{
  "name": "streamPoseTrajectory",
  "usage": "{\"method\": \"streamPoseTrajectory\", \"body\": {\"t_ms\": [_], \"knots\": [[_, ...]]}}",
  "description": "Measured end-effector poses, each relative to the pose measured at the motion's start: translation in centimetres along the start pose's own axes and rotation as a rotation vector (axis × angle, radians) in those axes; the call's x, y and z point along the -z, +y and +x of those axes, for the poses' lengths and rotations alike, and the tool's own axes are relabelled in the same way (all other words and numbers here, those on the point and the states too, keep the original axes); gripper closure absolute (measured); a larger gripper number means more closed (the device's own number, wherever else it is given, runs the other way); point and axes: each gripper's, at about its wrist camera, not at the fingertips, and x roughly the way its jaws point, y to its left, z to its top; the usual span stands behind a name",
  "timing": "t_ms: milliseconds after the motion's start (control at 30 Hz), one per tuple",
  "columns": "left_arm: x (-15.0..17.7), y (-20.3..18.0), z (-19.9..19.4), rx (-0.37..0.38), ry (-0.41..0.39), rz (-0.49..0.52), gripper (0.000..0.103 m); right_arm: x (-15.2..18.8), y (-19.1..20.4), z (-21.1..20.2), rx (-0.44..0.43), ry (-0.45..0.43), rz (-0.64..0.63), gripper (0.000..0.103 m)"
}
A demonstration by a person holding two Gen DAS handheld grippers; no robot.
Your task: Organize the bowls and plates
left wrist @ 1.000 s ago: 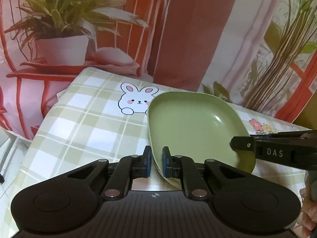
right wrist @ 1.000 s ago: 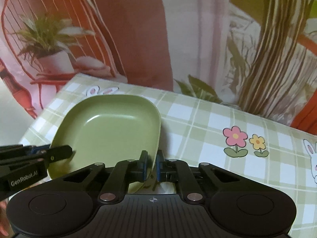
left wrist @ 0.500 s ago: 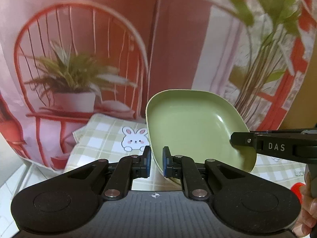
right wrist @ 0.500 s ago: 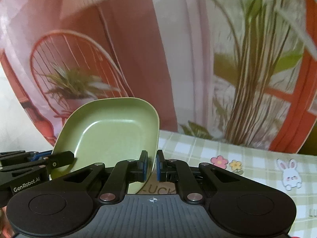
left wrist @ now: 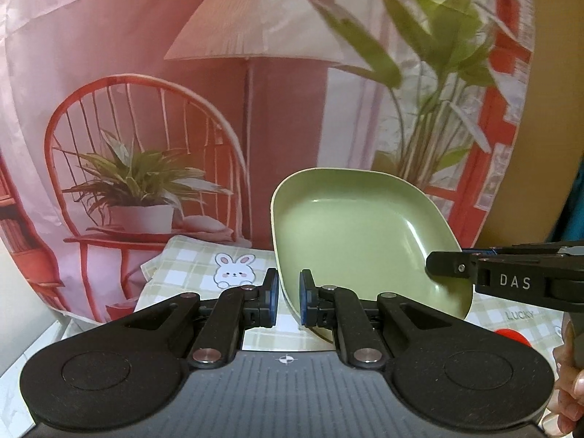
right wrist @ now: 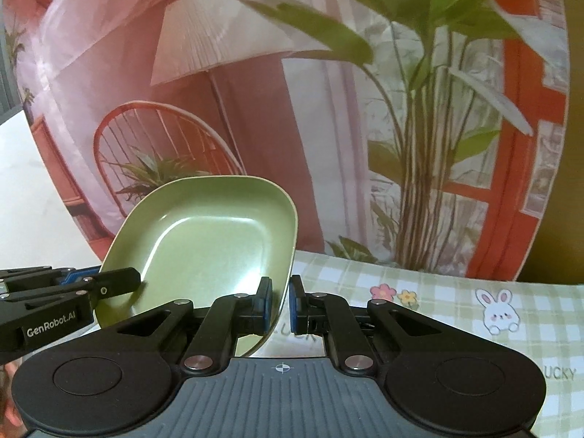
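Observation:
A light green, rounded-square plate (left wrist: 361,241) is held in the air above the table, tilted up at its far side. My left gripper (left wrist: 287,297) is shut on its left rim. My right gripper (right wrist: 280,306) is shut on its right rim; the plate also shows in the right wrist view (right wrist: 208,252). Each gripper's fingers show in the other's view, the right one's (left wrist: 452,268) and the left one's (right wrist: 113,281), clamped on the plate's opposite edges. No bowls are in view.
The table has a green-and-white checked cloth (right wrist: 430,303) with bunny and flower prints. A printed backdrop (left wrist: 146,109) of a chair, lamp and plants hangs right behind the table. A red object (left wrist: 511,335) lies at the right on the cloth.
Both grippers have lifted the plate up off the table together; the cloth has dropped low in both views and the backdrop fills them. Both grips are unchanged.

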Motion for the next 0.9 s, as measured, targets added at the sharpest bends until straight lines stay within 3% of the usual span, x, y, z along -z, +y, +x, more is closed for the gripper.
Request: {"method": "streamPoseTrajectory", "body": {"t_ms": [567, 600, 900], "knots": [[4.2, -6.1, -2.6, 0.117, 0.063, 0.017, 0.09, 5.8, -6.4, -6.8, 0.012, 0.032, 0.068, 0.094], [4.5, -6.4, -2.6, 0.185, 0.167, 0.063, 0.09, 6.2, -6.7, -7.0, 0.015, 0.036, 0.071, 0.093], [7.4, -8.3, -3.0, 0.232, 0.221, 0.086, 0.09, 9.5, -9.1, -8.4, 0.024, 0.06, 0.111, 0.093]]}}
